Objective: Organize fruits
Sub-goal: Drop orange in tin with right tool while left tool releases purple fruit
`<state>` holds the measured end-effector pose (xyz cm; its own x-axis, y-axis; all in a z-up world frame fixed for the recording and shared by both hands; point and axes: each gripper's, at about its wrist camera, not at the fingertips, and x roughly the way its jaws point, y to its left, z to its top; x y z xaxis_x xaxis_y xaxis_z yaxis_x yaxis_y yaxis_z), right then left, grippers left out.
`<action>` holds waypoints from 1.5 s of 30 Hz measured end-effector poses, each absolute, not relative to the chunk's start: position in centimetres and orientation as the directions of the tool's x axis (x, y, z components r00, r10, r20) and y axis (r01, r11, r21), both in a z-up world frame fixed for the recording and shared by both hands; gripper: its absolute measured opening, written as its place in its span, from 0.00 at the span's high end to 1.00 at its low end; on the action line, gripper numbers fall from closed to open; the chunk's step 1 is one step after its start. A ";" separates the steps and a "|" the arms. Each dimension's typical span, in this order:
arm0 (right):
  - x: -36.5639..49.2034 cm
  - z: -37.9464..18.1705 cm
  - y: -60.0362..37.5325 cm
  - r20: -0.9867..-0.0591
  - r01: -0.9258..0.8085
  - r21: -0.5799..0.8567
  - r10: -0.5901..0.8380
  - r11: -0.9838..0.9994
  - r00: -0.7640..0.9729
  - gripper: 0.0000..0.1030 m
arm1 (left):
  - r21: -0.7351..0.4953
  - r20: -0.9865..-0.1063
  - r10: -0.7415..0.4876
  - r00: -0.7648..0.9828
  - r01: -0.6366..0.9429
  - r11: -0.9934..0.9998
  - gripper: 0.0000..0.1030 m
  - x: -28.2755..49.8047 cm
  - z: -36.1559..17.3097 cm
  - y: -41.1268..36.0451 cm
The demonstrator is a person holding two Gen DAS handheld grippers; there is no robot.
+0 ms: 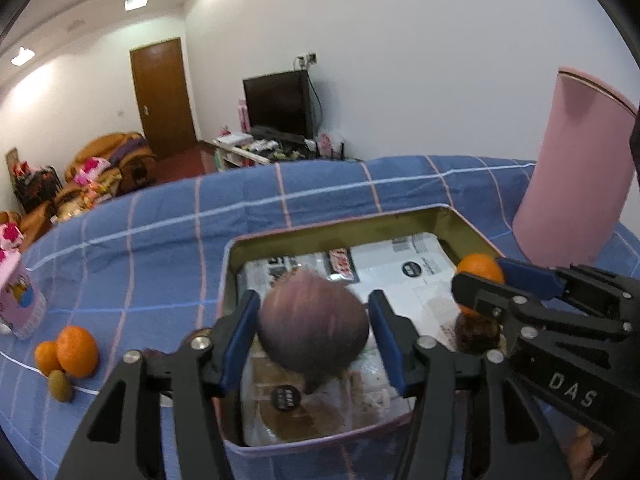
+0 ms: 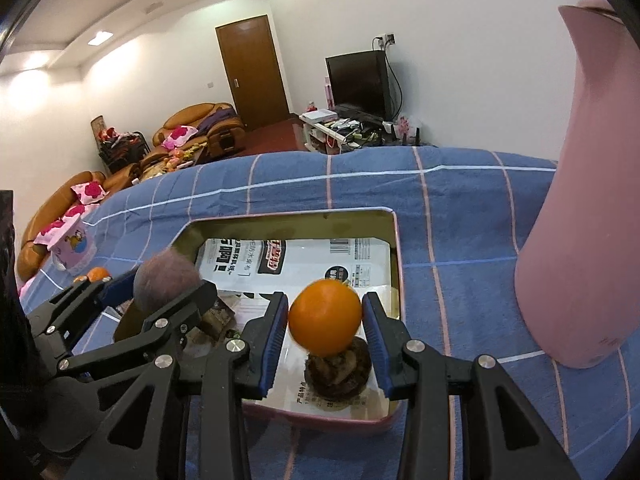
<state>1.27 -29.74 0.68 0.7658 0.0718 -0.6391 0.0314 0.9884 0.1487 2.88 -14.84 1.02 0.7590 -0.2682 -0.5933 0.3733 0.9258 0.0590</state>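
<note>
Left wrist view looks down on a pink-rimmed tin (image 1: 234, 248) lined with printed paper, set on a blue checked cloth (image 1: 160, 240). The left gripper (image 1: 314, 334) hangs over the tin's near end with a blurred purple fruit (image 1: 312, 326) between its blue fingers (image 1: 240, 336); a thin gap shows on each side, so the fingers stand apart from the fruit and do not press it. To the right, the right gripper (image 1: 486, 280) reaches in from the side with an orange (image 1: 480, 267) between its fingers, above a dark brown fruit (image 1: 478, 334) lying in the tin. Out on the cloth to the left lie two more oranges (image 1: 76, 351) touching each other, with a kiwi (image 1: 60, 386) just in front of them, and a pink carton (image 1: 20, 300) stands near the left edge. A tall pink cylinder (image 1: 572, 176) stands beyond the tin at right. From the right wrist view, the orange (image 2: 325, 317) sits between the right gripper (image 2: 325, 322) fingers (image 2: 274, 332); the right pad touches it, but whether the left one does I cannot tell. The orange rests on top of the dark fruit (image 2: 340, 372) near the tin's (image 2: 396, 240) front corner.
</note>
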 end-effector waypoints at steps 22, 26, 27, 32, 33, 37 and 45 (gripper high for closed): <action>0.2 1.9 -31.1 -0.555 0.027 0.247 0.118 0.969 0.824 0.30 | -0.013 -0.545 -0.271 0.794 0.315 0.949 0.01 3.4 2.3 -11.7; -0.1 2.2 -31.1 -0.533 0.035 0.238 0.100 0.971 0.840 0.30 | 0.004 -0.548 -0.263 0.794 0.316 0.949 0.00 3.3 2.3 -11.8; -0.3 2.3 -31.1 -0.526 0.039 0.230 0.091 0.972 0.846 0.30 | 0.007 -0.547 -0.262 0.795 0.317 0.948 0.00 3.2 2.3 -11.9; -0.6 2.6 -30.6 -0.493 0.051 0.188 0.049 0.981 0.869 0.29 | 0.026 -0.539 -0.252 0.804 0.314 0.949 0.00 3.0 2.3 -12.0; -0.6 2.5 -30.4 -0.497 0.054 0.174 0.040 0.983 0.867 0.29 | 0.025 -0.539 -0.253 0.803 0.316 0.949 0.00 3.0 2.3 -12.0; -0.4 2.4 -30.3 -0.504 0.054 0.168 0.039 0.984 0.863 0.29 | 0.033 -0.542 -0.252 0.802 0.320 0.947 0.00 2.9 2.2 -12.1; -0.8 2.6 -30.8 -0.477 0.079 0.171 0.013 0.982 0.879 0.29 | 0.043 -0.543 -0.246 0.803 0.319 0.947 0.00 2.8 2.1 -12.2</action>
<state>-0.82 -30.81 2.60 0.8787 0.0127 -0.4772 0.0786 0.9821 0.1710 2.83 -12.18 2.10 0.8031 -0.2457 -0.5429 0.3188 0.9468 0.0430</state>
